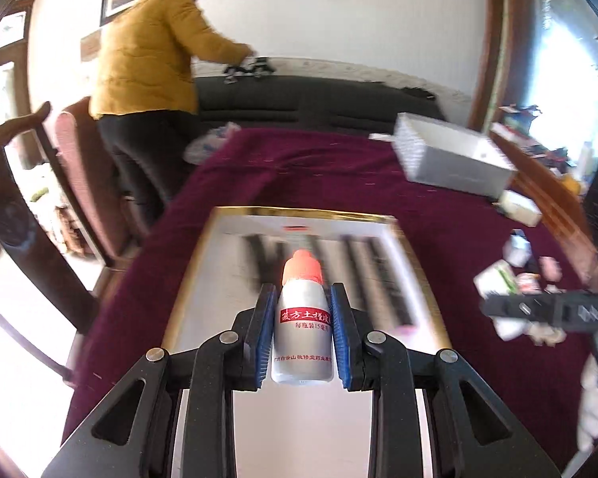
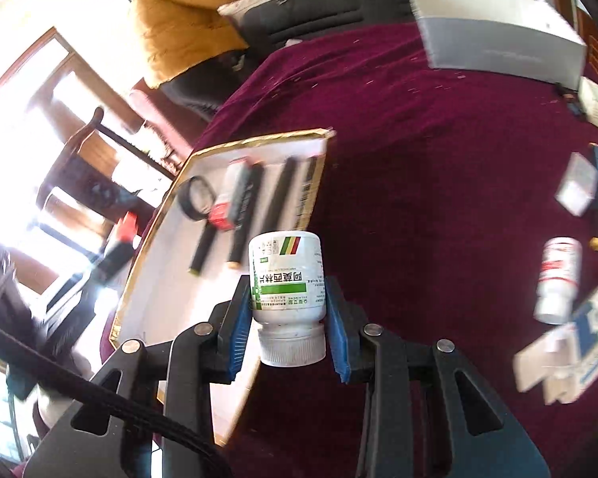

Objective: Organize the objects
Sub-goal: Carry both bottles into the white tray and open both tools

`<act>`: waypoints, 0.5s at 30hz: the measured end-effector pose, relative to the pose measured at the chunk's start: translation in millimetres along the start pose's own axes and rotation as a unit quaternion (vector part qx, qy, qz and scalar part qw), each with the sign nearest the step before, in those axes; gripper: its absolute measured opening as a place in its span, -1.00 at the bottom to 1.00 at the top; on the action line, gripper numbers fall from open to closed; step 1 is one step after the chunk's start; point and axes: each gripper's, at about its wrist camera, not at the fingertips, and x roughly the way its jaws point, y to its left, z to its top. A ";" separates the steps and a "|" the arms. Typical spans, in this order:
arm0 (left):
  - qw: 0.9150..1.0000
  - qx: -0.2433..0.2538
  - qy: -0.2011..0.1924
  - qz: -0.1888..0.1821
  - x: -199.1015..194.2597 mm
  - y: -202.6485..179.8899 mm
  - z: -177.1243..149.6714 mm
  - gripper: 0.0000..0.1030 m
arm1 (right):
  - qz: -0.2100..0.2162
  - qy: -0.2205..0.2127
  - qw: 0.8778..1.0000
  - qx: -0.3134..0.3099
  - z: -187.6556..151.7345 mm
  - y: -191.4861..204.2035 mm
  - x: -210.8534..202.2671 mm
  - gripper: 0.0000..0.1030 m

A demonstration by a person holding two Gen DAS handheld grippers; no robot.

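Left tongs (image 1: 303,310) are pinching an orange-capped dropper bottle (image 1: 303,330); right tongs (image 2: 289,310) are pinching an inverted white pill bottle (image 2: 286,279) above the gold-rimmed tray (image 2: 147,263).

Orange-capped silver bottle (image 1: 302,326), green-striped white bottle (image 2: 286,279), maroon cloth (image 2: 438,151), gold-edged tray (image 2: 203,151)

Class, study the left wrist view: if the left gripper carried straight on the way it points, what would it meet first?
Probably the shallow white gold-rimmed tray. The left gripper, clamped on a small silver orange-capped bottle, points down over it, toward the blurred black sticks lying inside. Depth is uncertain.
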 end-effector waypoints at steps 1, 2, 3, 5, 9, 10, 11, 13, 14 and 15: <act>1.000 -0.001 0.005 0.014 7.0 9.5 2.5 -0.56 | 0.004 0.005 1.000 -0.002 -0.4 6.2 7.4 -0.37; 1.000 -0.003 0.009 0.023 13.2 16.4 3.4 -0.56 | 0.006 0.010 1.000 -0.004 -1.1 12.4 14.1 -0.37; 0.999 -0.006 0.019 0.029 22.4 25.1 5.1 -0.56 | 0.008 0.013 1.000 -0.006 -4.2 18.0 18.4 -0.37; 0.999 -0.007 0.032 0.039 36.4 33.1 3.9 -0.56 | 0.013 0.023 1.000 -0.012 -6.9 28.5 29.6 -0.37; 0.997 -0.012 0.061 0.045 64.5 48.3 1.5 -0.56 | 0.016 0.046 0.999 -0.025 -11.3 48.3 54.4 -0.37; 0.997 -0.012 0.066 0.046 70.3 50.1 2.2 -0.56 | 0.016 0.051 0.998 -0.028 -12.0 52.8 60.7 -0.37; 0.996 -0.007 0.070 0.049 74.8 48.8 3.9 -0.56 | 0.017 0.056 0.998 -0.030 -12.7 57.4 66.7 -0.37; 0.995 -0.002 0.086 0.049 84.7 48.5 5.4 -0.56 | 0.017 0.066 0.997 -0.037 -14.2 66.0 77.6 -0.37; 0.994 -0.001 0.094 0.048 87.5 49.9 6.2 -0.56 | 0.016 0.070 0.997 -0.041 -14.0 69.5 83.0 -0.37; 0.994 0.001 0.099 0.048 91.5 50.2 8.4 -0.56 | 0.014 0.074 0.996 -0.044 -13.9 72.9 89.2 -0.37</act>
